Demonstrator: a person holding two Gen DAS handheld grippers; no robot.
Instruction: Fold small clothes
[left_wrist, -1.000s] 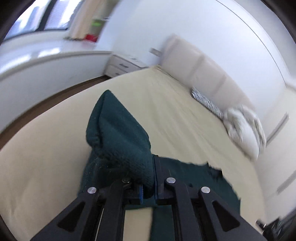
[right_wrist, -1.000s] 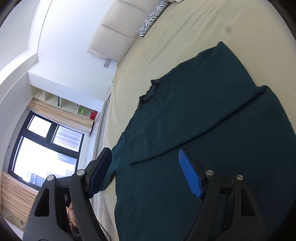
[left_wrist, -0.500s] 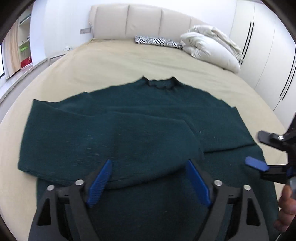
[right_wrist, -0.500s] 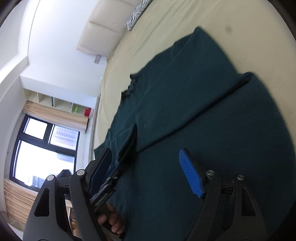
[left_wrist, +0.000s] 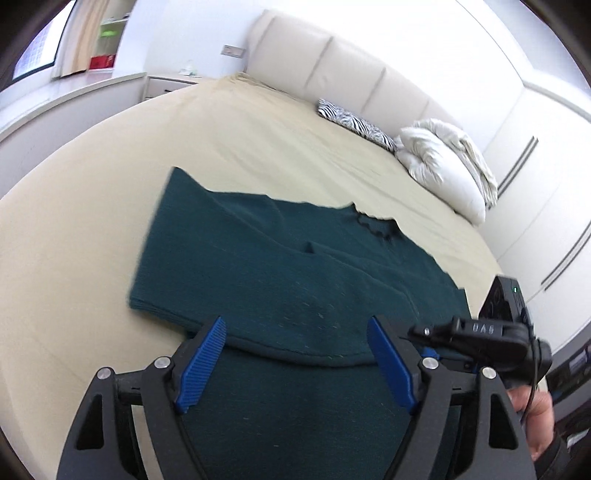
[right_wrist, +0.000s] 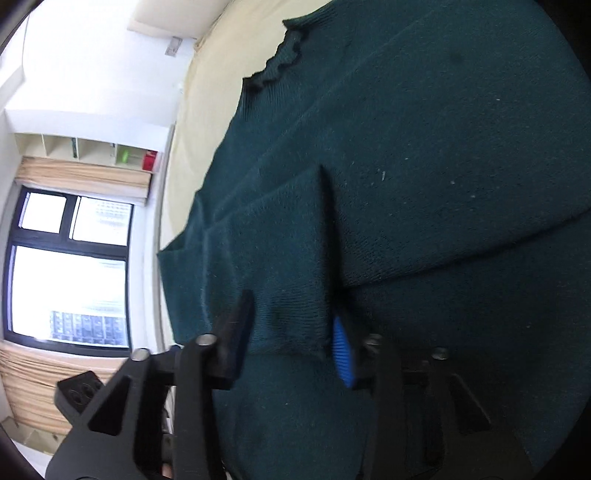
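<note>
Pillows (left_wrist: 448, 170) show only from your left wrist; your right gripper (right_wrist: 291, 332), earlier spread, is closing around the sweater's (right_wrist: 424, 147) cuff (right_wrist: 291, 321); your left gripper (left_wrist: 295, 362) has released it, its jaws easing inward.

Beige bed (left_wrist: 258, 133), zebra pillow (left_wrist: 354, 122), white duvet (left_wrist: 447, 166), padded headboard (left_wrist: 332, 62), window (right_wrist: 70, 273).

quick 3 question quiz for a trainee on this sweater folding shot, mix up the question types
1. True or false: the dark green sweater lies on a bare wooden floor.
2. What sits between the right gripper pads: A a pillow, B a folded sleeve end, C nothing?
3. Fill in: the left gripper jaws stand ____ above the sweater.

Key
1. False, it lies on the beige bed.
2. B, with the jaws closing around it.
3. Open, pressing on nothing.
</note>
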